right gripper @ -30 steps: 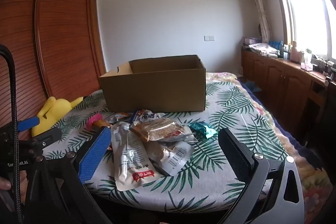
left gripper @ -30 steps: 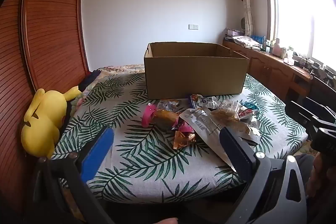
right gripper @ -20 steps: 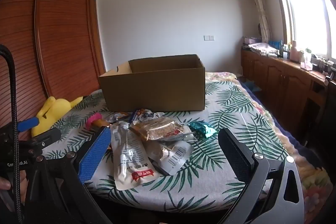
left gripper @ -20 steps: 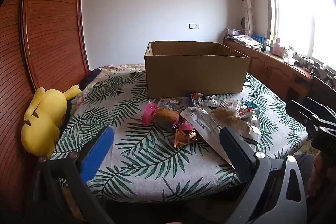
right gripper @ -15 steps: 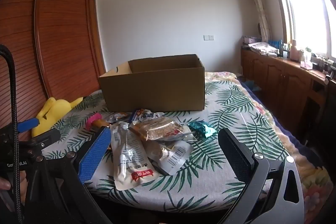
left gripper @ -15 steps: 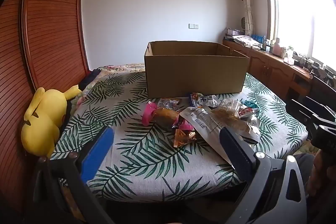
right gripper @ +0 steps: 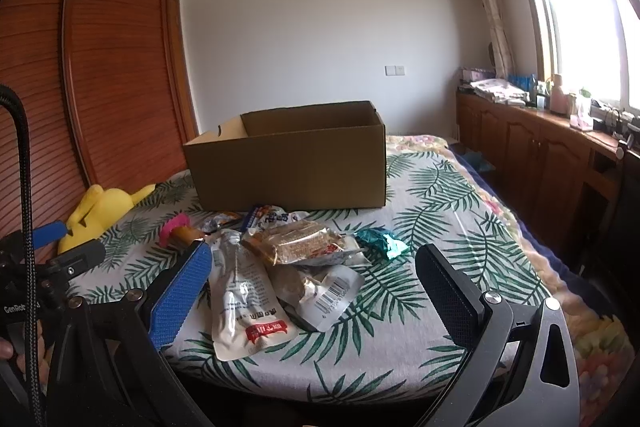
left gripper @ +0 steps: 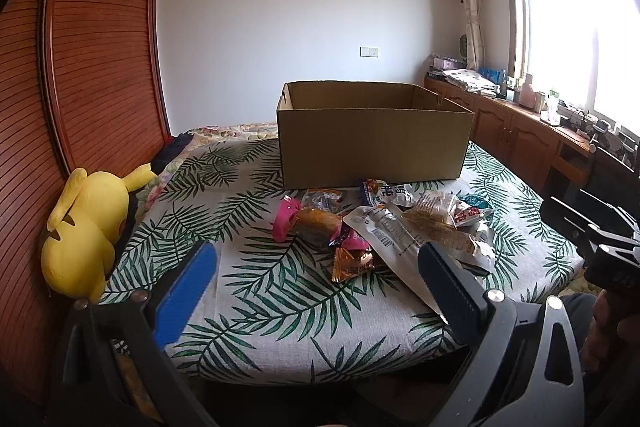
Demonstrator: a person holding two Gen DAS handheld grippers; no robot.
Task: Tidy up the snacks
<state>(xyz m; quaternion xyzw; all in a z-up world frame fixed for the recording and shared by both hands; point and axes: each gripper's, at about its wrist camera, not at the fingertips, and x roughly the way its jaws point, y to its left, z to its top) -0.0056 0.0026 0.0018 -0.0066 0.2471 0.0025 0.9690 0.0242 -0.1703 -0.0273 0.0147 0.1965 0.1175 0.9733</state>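
Note:
A pile of snack packets lies on the leaf-print bed cover in front of an open cardboard box point(left gripper: 372, 143), also in the right wrist view point(right gripper: 288, 163). The pile holds a long white pouch point(right gripper: 244, 295), a clear pack of brown biscuits point(right gripper: 296, 247), a teal wrapper point(right gripper: 380, 243), a pink-ended pastry point(left gripper: 312, 223) and an orange foil packet point(left gripper: 352, 263). My left gripper point(left gripper: 316, 279) is open and empty, short of the pile. My right gripper point(right gripper: 312, 287) is open and empty, with the white pouch between its fingers in view.
A yellow plush toy point(left gripper: 84, 227) lies at the bed's left edge by the wooden wardrobe point(left gripper: 92, 47). Wooden cabinets point(right gripper: 532, 155) with clutter run along the right wall under the window. The bed cover point(left gripper: 280, 303) ends just before the grippers.
Both views have shifted very slightly; the box and snacks sit a touch higher in the left wrist view. Nothing was taken hold of or moved.

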